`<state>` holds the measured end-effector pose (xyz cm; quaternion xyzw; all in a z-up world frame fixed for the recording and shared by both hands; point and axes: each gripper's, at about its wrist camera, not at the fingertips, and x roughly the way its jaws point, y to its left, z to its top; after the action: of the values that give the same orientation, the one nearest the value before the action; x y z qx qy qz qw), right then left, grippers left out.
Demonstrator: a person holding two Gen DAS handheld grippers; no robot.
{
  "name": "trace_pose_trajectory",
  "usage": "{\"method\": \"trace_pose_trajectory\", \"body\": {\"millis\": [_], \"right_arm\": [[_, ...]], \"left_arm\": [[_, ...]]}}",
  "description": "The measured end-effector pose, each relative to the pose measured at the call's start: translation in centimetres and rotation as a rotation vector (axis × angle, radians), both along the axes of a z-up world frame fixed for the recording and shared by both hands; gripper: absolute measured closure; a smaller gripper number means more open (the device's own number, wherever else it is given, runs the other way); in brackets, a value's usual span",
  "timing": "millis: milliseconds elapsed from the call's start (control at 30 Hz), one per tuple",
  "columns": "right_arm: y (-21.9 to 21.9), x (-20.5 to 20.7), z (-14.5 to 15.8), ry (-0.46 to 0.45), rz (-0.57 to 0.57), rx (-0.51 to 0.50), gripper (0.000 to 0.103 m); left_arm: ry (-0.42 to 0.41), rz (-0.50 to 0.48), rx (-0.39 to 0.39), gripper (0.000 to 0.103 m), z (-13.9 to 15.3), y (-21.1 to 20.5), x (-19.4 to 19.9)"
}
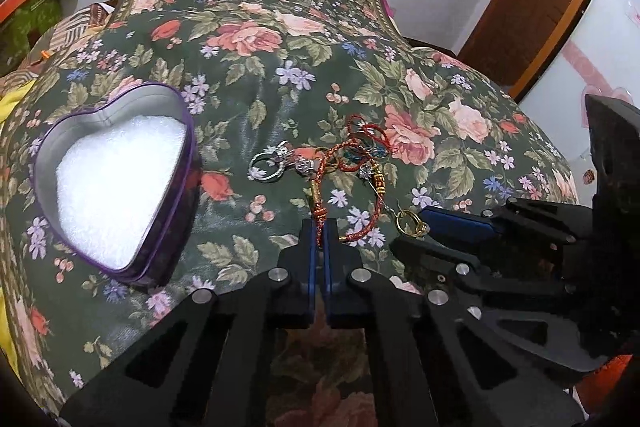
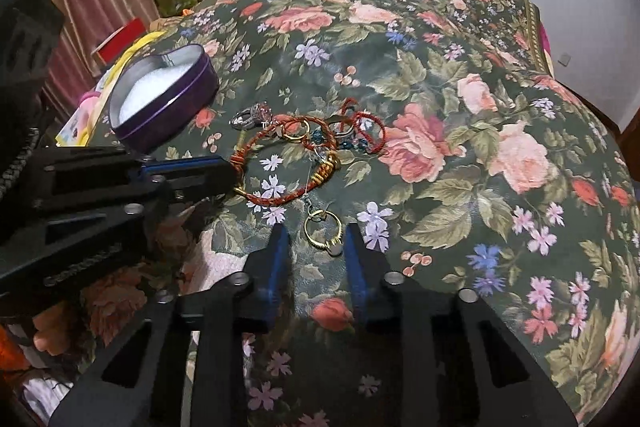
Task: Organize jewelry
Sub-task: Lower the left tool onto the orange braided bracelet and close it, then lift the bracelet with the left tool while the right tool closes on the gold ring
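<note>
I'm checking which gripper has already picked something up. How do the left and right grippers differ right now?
The left gripper is shut on the red braided bracelet, pinching its knotted end; the right gripper is open and holds nothing. The left fingers nearly touch each other, while the right fingers stand apart on either side of the gold ring, which lies on the floral cloth. Both have blue pads and sit low over the cloth.

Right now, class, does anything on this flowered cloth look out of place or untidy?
Yes. The jewelry lies in a tangled heap: a red cord bracelet overlaps rings and earrings, while the heart-shaped tin beside it holds only white padding. The left gripper pinches the bracelet; a gold ring lies between the right gripper's open fingers.
</note>
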<state>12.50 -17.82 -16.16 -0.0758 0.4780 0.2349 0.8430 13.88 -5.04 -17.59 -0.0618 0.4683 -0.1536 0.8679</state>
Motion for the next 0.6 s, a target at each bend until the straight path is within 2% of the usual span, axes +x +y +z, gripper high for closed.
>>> {"method": "trace_pose_trajectory", "body": {"millis": [133, 500, 600], "right_arm": [[-0.2, 0.1, 0.0, 0.004, -0.013, 0.007, 0.086], [-1.0, -0.1, 0.7, -0.001, -0.069, 0.05, 0.086], [-1.7, -0.3, 1.2, -0.014, -0.091, 0.073, 0.086]], "left_arm": [[0.009, 0.013, -0.007, 0.102, 0.1, 0.6, -0.4], [0.041, 0.016, -0.01, 0.102, 0.6, 2.0, -1.9], [0.032, 0.021, 0.0, 0.096, 1.2, 1.8, -1.6]]}}
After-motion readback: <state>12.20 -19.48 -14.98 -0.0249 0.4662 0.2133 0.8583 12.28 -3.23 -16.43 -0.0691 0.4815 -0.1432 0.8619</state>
